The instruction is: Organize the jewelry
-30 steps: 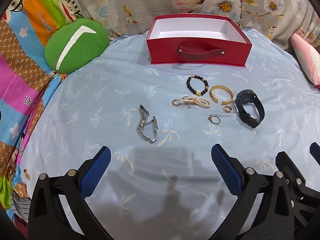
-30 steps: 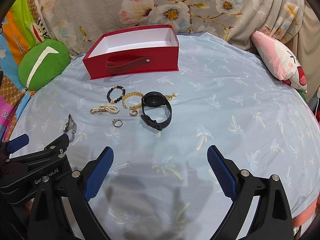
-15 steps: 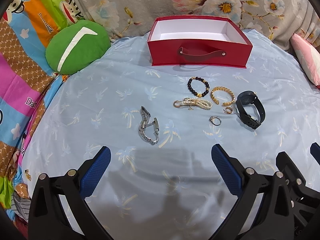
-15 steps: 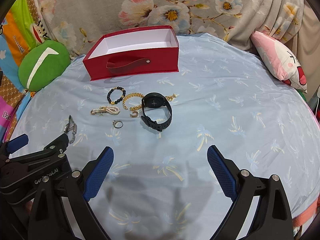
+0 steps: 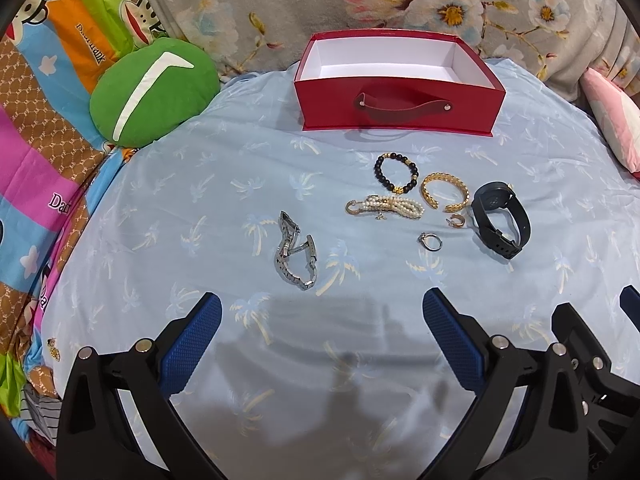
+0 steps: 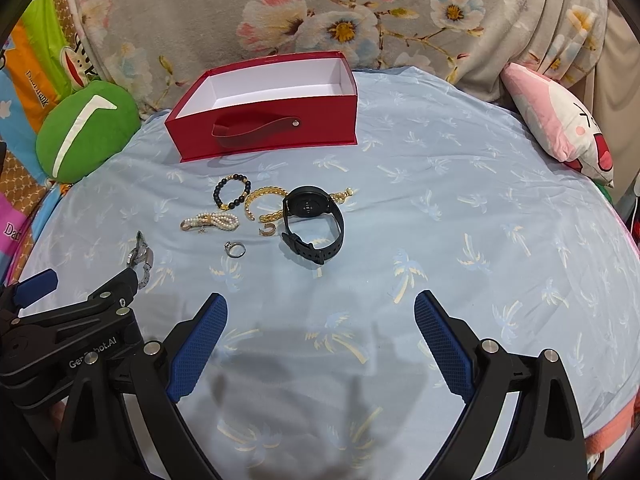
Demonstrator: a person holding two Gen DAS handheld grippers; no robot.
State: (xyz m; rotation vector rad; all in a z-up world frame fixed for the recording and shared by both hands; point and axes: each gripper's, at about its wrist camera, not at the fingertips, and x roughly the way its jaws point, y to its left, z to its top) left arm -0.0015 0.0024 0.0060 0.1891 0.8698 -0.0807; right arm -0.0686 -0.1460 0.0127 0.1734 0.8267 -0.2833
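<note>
An open red box (image 5: 400, 108) with a white inside and a strap handle stands at the far side of the blue cloth; it also shows in the right wrist view (image 6: 264, 120). In front of it lie a silver watch band (image 5: 296, 250), a black bead bracelet (image 5: 396, 172), a pearl bracelet (image 5: 386, 206), a gold cuff (image 5: 444, 196), a small gold hoop (image 5: 456, 220), a silver ring (image 5: 430, 242) and a black smartwatch (image 5: 500, 218). My left gripper (image 5: 320, 320) is open and empty, just short of the silver band. My right gripper (image 6: 320, 320) is open and empty, short of the smartwatch (image 6: 314, 222).
A green round cushion (image 5: 154, 92) lies at the left edge of the cloth. A pink pillow (image 6: 560, 124) lies at the right. A floral blanket (image 6: 360, 12) rises behind the box. Bright patterned bedding (image 5: 36, 160) borders the left side.
Both grippers have eased slightly forward toward the jewelry; the box and pieces sit a little lower in view. Nothing was taken hold of.
</note>
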